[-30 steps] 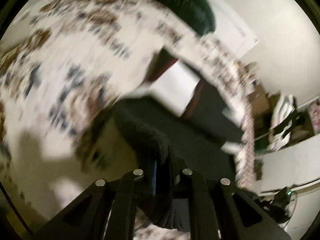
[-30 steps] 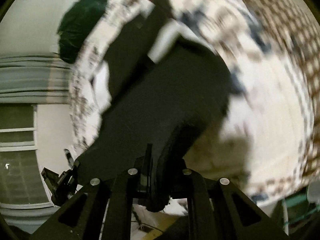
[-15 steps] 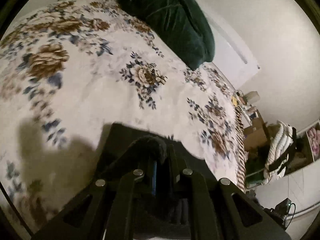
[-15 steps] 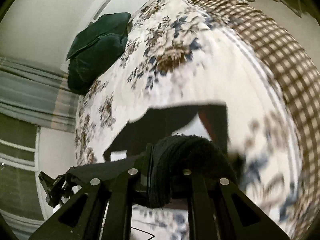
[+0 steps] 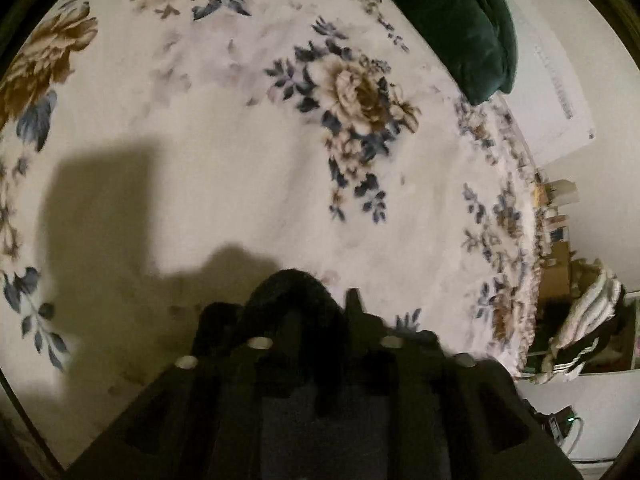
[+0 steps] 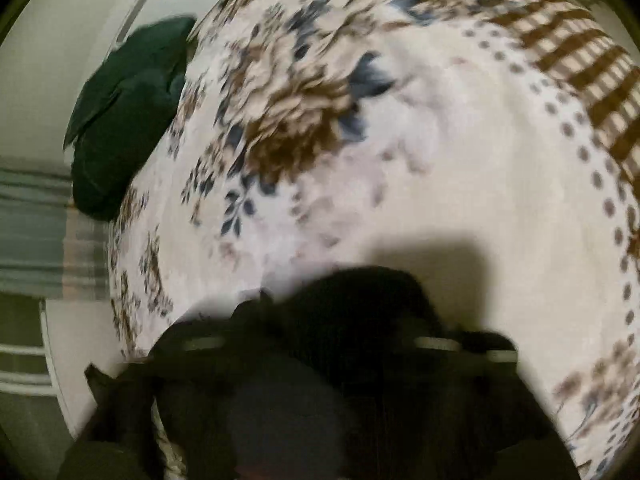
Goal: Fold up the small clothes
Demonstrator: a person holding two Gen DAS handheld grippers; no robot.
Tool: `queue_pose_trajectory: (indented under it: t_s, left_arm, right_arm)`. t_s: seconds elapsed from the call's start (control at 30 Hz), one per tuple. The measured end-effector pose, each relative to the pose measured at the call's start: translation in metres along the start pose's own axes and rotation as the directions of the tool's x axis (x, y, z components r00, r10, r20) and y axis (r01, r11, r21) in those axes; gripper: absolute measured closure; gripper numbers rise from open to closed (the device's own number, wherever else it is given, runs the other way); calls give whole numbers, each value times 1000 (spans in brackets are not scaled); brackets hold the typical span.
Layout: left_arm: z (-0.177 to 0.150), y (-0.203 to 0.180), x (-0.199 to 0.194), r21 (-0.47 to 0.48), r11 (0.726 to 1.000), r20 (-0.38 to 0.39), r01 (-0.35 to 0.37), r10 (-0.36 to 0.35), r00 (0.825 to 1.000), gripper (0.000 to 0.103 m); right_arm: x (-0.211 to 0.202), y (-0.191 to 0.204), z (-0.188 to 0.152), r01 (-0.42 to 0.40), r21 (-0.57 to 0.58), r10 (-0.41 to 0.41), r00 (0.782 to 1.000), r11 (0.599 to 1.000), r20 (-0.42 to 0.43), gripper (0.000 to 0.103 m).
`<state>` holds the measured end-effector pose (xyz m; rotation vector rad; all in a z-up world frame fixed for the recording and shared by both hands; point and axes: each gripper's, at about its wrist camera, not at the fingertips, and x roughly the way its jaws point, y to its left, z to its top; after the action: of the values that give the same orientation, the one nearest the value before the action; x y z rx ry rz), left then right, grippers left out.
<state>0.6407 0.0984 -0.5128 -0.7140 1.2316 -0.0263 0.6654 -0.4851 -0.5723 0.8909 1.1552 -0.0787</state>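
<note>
Judging from both views, we are mid-fold: our left gripper point(image 5: 316, 312) and right gripper point(image 6: 340, 320) each pinch a bunch of one black garment point(image 5: 292, 288) at 6 o'clock above the bedspread point(image 5: 224, 152). Laying flat remains. One dark green pillow point(image 5: 460, 20) sits at 1 o'clock.

A wide bed fills both views, spread with a white bedspread point(image 5: 224, 152) printed in brown and blue flowers; its edge has a dotted band and a brown checked border point(image 6: 568, 40). A dark green pillow point(image 5: 452, 20) lies at the head, against a pale wall point(image 5: 568, 32). Beyond the bed's far side stands cluttered shelving point(image 5: 560, 248) and a heap of striped cloth point(image 5: 588, 320). Grey-green striped curtains point(image 6: 36, 236) hang in the right wrist view — light is dim and warm, with hard shadows on the bedspread.
</note>
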Motion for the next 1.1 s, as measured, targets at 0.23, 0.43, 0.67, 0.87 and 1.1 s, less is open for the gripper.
queue_pose_trajectory:
  t_s: [0.23, 0.43, 0.67, 0.87, 1.1]
  left_arm:
    - [14, -14, -38, 91, 995, 80, 42, -49, 996, 23]
    - [-24, -9, -81, 201, 979, 139, -29, 1, 990, 22]
    - [-117, 66, -103, 80, 994, 86, -69, 62, 994, 22]
    - [-178, 114, -101, -178, 983, 83, 37, -23, 996, 22]
    - [-161, 104, -42, -267, 961, 116, 75, -45, 992, 13]
  right_arm:
    - [-47, 0, -33, 76, -93, -67, 993, 993, 95, 5]
    - [-95, -9, -98, 190, -160, -164, 972, 969, 166, 5]
    - [-111, -84, -174, 112, 44, -116, 986, 993, 121, 5]
    - [-70, -135, -225, -144, 298, 126, 989, 944, 79, 5]
    - [-10, -133, -219, -271, 365, 250, 963, 891, 105, 1]
